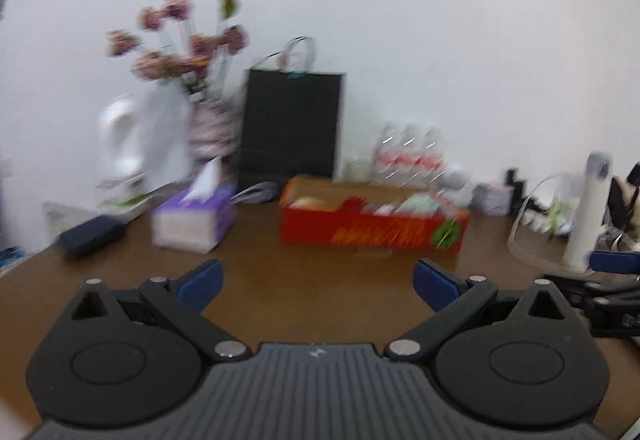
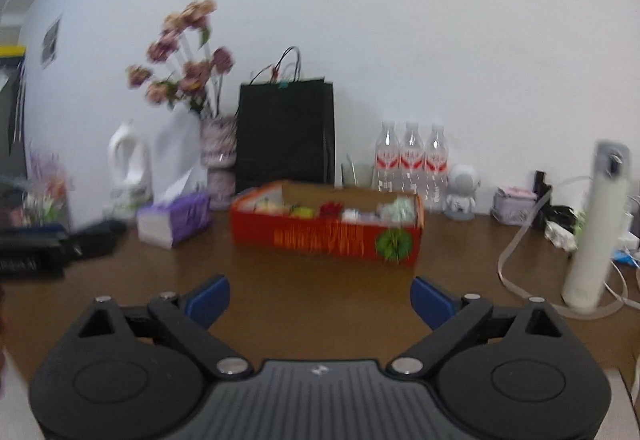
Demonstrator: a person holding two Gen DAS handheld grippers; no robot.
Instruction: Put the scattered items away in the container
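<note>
Tidying looks nearly finished: the red cardboard box (image 2: 326, 236) at twelve o'clock on the counter (image 2: 320, 304) already holds assorted small items, and no loose ones show before it. Both the left hand-held gripper (image 1: 318, 286) and right hand-held gripper (image 2: 320, 302) stand wide open and empty. A purple tissue box (image 2: 174, 217) at ten o'clock, a black paper bag (image 2: 285, 131) behind and a white tumbler (image 2: 596, 228) at three o'clock leave the approach unblocked.

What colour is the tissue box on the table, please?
Purple tissue box; clearest in the right wrist view.
</note>
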